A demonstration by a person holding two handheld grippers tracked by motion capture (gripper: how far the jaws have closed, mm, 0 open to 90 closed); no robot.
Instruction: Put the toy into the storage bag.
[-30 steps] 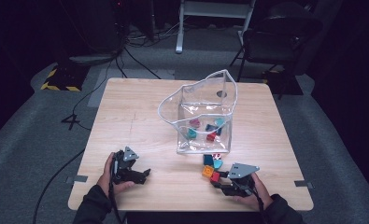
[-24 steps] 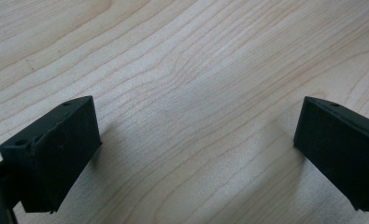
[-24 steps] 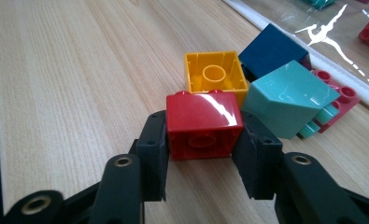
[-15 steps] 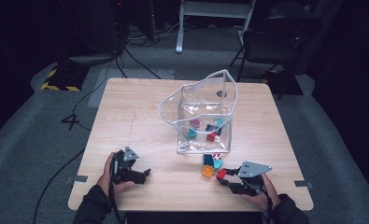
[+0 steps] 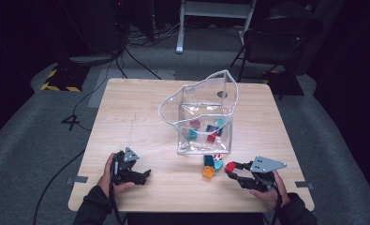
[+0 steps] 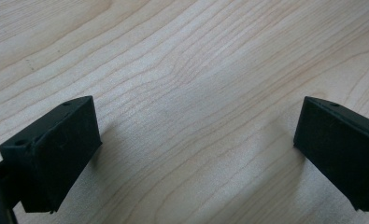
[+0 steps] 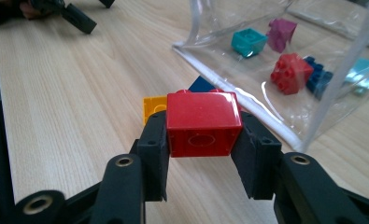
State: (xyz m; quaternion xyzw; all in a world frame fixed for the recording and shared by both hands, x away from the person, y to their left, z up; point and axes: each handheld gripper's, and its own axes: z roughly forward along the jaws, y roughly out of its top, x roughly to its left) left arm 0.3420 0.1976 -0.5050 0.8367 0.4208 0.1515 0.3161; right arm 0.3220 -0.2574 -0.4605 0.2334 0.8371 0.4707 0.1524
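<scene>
Got the red brick [image 7: 202,123] pinched in my right tongs [image 7: 201,140], just in front of the bag [image 5: 206,117]. Left tongs [image 6: 191,135] open, empty. Next: over the bag's rim, drop.

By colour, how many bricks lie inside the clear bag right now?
teal bricks: 2
purple brick: 1
red brick: 1
dark blue brick: 1
Total in the clear bag: 5
</scene>
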